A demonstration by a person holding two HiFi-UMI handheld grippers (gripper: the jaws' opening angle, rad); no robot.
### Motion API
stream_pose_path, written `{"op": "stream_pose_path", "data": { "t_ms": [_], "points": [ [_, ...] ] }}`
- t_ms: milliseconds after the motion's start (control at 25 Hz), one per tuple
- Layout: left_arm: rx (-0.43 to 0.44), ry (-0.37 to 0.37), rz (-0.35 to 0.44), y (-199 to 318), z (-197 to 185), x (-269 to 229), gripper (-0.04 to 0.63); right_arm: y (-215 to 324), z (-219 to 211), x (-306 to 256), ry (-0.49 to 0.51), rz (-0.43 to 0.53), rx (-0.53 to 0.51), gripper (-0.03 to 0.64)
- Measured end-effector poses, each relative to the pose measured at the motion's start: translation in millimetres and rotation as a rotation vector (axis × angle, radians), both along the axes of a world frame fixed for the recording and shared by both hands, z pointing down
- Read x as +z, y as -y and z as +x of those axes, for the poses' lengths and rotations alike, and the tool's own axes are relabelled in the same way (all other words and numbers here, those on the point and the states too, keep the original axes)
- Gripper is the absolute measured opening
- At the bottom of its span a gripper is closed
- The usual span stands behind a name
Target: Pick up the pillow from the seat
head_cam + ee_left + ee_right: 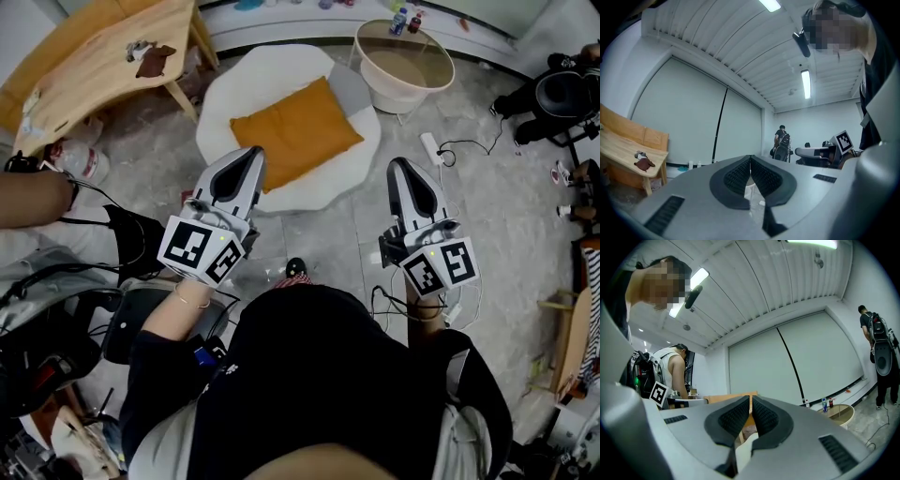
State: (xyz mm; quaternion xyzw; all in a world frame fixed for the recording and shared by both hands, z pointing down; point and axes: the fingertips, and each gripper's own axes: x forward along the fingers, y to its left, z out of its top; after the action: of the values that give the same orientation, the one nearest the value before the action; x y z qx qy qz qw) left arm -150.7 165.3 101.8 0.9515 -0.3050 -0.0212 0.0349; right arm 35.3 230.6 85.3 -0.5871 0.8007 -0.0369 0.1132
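At the far left stands a wooden worktop (pixel 103 56), not part of the job. Right of it and nearer, the left claw (pixel 250 155) points level toward the seat (pixel 234 94). Its jaws are pressed together with nothing between them, as the left gripper view shows (pixel 751 161). The orange pillow (pixel 295 131) lies flat in the middle of the white seat, just beyond the left claw's tip and apart from it. Further right, the right claw (pixel 397 165) hangs over the floor (pixel 487 206), near the seat's right edge. Its jaws are also closed and empty (pixel 751 401). A round white stand (pixel 405 66) sits at the far right.

By my reading the pickup has not begun. The pillow is untouched, and both claws must open, reach it and close on it before any lift.
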Motion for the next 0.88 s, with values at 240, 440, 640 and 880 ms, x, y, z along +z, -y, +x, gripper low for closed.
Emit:
{"op": "stream_pose_path", "data": {
  "t_ms": [240, 440, 640, 880],
  "points": [
    [-0.009, -0.014, -0.009, 23.6, -10.1, -1.4, 0.011, 21.0, -3.9, -5.5, 0.005, 0.0, 0.007, 0.029],
    [-0.005, -0.017, -0.008, 37.5, -9.5, -0.8, 0.011, 33.3, -3.6, -2.6, 0.007, -0.008, 0.012, 0.029],
    [0.0, -0.021, -0.007, 50.0, -3.8, 2.2, 0.011, 43.7, 2.4, -1.2, 0.005, -0.008, 0.022, 0.029],
    [-0.021, -0.018, -0.003, 68.6, 11.2, 3.3, 0.011, 66.4, 23.7, 1.0, 0.002, -0.012, 0.016, 0.029]
  ]
}}
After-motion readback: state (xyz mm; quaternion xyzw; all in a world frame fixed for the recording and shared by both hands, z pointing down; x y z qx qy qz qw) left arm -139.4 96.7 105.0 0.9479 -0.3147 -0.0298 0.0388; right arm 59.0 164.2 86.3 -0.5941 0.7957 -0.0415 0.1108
